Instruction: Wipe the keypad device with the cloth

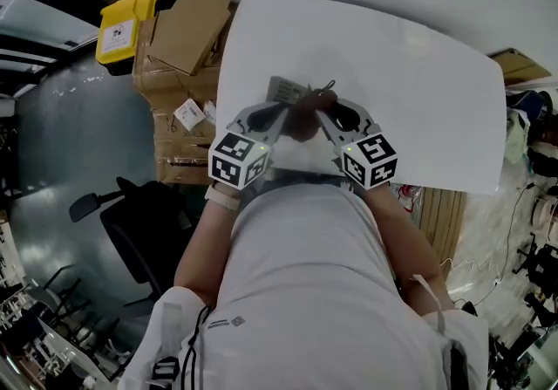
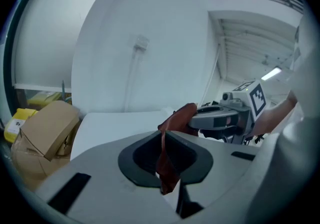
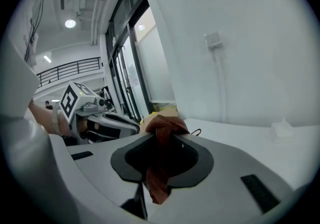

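A dark red cloth [image 1: 304,120] is stretched between my two grippers over the middle of the white table [image 1: 418,92]. In the left gripper view the cloth [image 2: 171,160] runs down between the jaws, and the left gripper [image 2: 167,134] is shut on it. The right gripper [image 3: 162,139] is shut on the cloth's other end [image 3: 161,125]. In the head view the left gripper [image 1: 290,109] and right gripper [image 1: 321,109] nearly meet tip to tip. A small grey keypad device [image 1: 284,87] lies on the table just beyond them, partly hidden by the cloth.
Cardboard boxes [image 1: 187,29] and a yellow bin [image 1: 126,23] stand beside the table's left edge. A black office chair [image 1: 131,215] is at my left. A small white object [image 3: 281,130] lies on the table to the right.
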